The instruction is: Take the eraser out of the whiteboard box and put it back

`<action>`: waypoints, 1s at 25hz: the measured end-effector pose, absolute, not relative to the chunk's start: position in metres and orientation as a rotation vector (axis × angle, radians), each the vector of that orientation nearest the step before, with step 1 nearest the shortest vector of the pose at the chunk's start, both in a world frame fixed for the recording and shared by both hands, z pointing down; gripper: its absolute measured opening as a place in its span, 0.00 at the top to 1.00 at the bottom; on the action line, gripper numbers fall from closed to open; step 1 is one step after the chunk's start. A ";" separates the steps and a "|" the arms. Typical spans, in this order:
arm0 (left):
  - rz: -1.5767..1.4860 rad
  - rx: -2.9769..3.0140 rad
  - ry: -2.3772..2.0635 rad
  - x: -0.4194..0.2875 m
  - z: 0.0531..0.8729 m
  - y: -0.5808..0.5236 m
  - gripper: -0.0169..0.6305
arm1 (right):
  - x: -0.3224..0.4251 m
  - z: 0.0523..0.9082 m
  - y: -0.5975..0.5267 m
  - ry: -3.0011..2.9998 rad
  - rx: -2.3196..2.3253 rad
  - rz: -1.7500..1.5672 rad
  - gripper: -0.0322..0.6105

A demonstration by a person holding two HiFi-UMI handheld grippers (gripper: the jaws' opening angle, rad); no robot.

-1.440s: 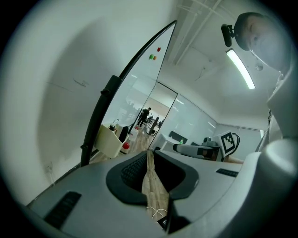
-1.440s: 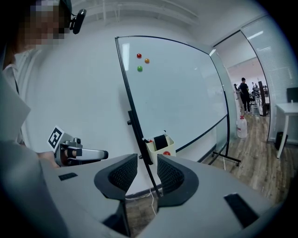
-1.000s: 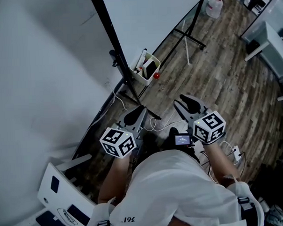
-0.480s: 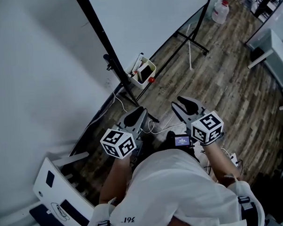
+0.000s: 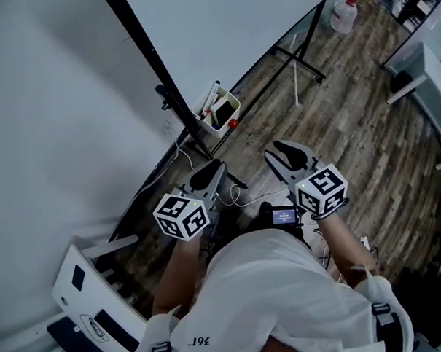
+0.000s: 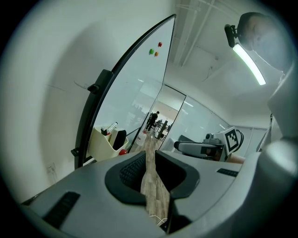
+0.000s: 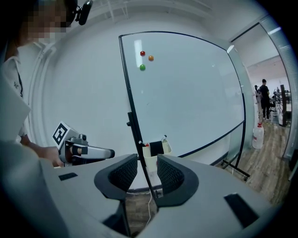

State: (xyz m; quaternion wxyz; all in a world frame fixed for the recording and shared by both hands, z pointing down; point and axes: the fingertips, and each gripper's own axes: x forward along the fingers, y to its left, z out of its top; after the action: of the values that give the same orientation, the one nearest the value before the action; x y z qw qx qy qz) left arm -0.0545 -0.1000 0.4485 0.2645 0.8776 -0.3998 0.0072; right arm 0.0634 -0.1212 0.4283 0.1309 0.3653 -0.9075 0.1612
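Nearest in, both grippers hang level over the grey-brown wood-plank floor [image 5: 342, 122], just ahead of the person's white shirt [image 5: 277, 293]. On the left gripper [image 5: 208, 173], the ribbed black pads stand a narrow slit apart with only floor between them. The right gripper [image 5: 287, 155] is spread a touch wider, equally empty. Well ahead sits the cream plastic whiteboard box [image 7: 165, 151], beside the board's black frame [image 7: 132, 125]. The black rectangular eraser [image 7: 156, 147] stands upright inside, far from either gripper. A small red ball [image 5: 233, 123] sits just beside the box. Beyond is the glossy whiteboard [image 7: 191, 93], with three round magnets [image 7: 142, 67] up top.
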 end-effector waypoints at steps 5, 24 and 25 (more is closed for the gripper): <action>0.030 2.382 -1.107 -0.063 0.448 -0.113 0.89 | 0.050 0.427 -0.132 -2.637 1.009 0.417 0.74; 0.137 2.388 -1.180 -0.076 0.474 -0.163 0.89 | 0.000 0.439 -0.186 -2.598 0.896 0.273 0.72; 0.146 2.385 -1.182 -0.077 0.476 -0.166 0.89 | -0.002 0.441 -0.190 -2.592 0.893 0.270 0.72</action>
State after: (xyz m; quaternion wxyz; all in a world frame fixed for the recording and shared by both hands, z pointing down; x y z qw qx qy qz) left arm -0.0768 -0.1657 0.4762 0.2358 0.8694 -0.4310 0.0531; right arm -0.0016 -0.1900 0.4407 0.1923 0.3183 -0.9233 0.0964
